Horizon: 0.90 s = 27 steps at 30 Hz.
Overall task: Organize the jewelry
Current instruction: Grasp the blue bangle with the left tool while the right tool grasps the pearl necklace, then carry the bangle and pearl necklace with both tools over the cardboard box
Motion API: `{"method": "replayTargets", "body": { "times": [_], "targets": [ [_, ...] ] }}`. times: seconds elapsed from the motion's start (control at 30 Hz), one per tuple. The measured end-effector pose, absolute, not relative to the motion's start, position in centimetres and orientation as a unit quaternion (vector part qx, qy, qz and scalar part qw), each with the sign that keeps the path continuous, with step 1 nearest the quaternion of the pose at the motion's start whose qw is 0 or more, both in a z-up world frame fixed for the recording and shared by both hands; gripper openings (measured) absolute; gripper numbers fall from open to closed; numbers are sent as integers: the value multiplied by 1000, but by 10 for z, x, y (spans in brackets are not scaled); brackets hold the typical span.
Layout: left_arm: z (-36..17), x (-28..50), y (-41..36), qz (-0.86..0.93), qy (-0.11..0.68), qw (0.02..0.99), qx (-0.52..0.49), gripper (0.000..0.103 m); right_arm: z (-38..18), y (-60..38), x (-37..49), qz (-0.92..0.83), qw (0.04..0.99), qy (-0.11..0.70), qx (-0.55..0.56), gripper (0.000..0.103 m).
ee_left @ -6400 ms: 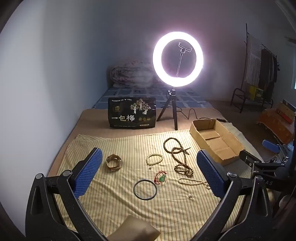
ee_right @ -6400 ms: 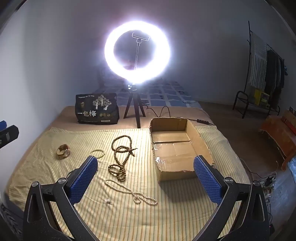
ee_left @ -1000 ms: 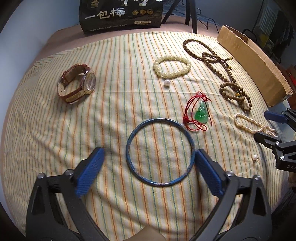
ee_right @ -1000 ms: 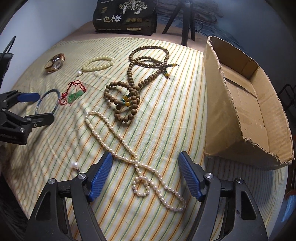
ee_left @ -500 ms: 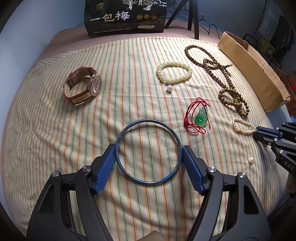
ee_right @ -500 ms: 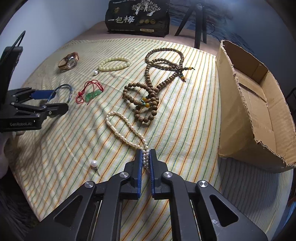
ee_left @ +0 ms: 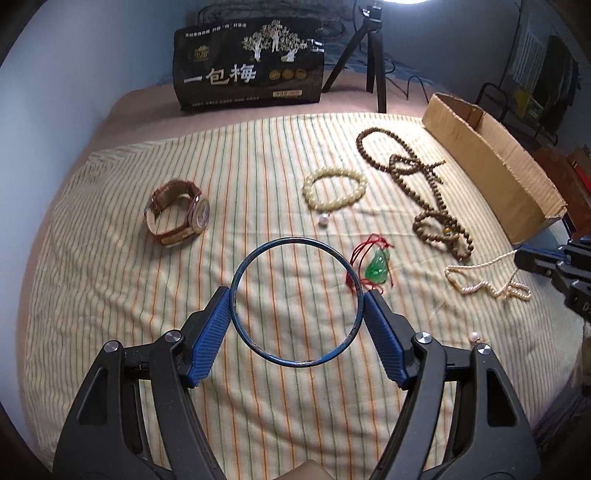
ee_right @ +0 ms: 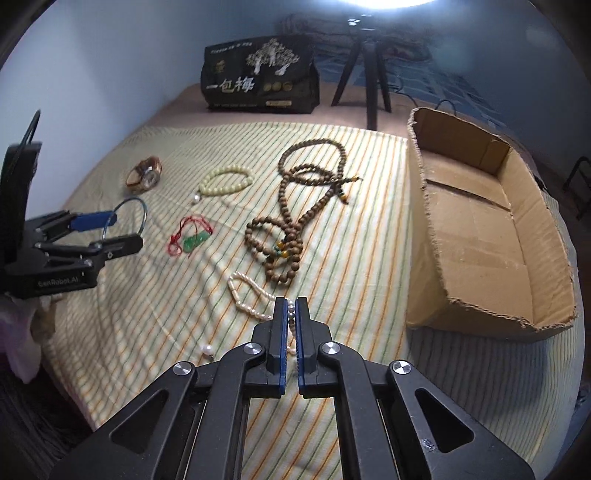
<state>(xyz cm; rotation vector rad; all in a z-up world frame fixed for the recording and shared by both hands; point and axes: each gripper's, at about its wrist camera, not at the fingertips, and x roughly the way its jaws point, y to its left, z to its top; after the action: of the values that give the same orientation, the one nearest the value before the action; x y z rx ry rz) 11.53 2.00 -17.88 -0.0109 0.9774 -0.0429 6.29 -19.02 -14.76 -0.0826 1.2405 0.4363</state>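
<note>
At 6 o'clock, left tool [ee_left: 297, 308] clamps the blue bangle [ee_left: 295, 301] across its width; right tool [ee_right: 291, 314], nearly closed, pinches the pearl necklace [ee_right: 246, 295], both presumably bound for the cardboard box [ee_right: 476, 236] at 3 o'clock.

The ring light [ee_right: 384, 3] is cut off by the top edge. The pearl necklace [ee_right: 248, 295] partly vanishes between the right gripper's [ee_right: 291, 306] pads. The watch [ee_right: 144, 175] dial is too small to read.

Left gripper [ee_left: 295, 306] clamps thin dark-blue metal bangle [ee_left: 295, 363] by its sides above yellow striped cloth [ee_left: 110, 295]. Green pendant on red cord [ee_left: 377, 270] lies just beside.
</note>
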Motion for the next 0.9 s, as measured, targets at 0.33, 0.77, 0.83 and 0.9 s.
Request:
{"method": "replayTargets", "body": {
  "times": [0.33,0.77,0.83,0.9],
  "targets": [
    [-137,114,6,-37,421,906,-10,74,-89,-207,73,202,832,516,12,3],
    [-73,129,-44,-93,361,928,-21,74,-15,-243,98,183,882,429,69,3],
    [-65,135,-53,-101,355,929,-22,74,-5,-252,103,177,887,418,82,3],
    [-58,139,-62,-109,348,931,-20,74,4,-261,108,170,893,407,89,3]
  ]
}}
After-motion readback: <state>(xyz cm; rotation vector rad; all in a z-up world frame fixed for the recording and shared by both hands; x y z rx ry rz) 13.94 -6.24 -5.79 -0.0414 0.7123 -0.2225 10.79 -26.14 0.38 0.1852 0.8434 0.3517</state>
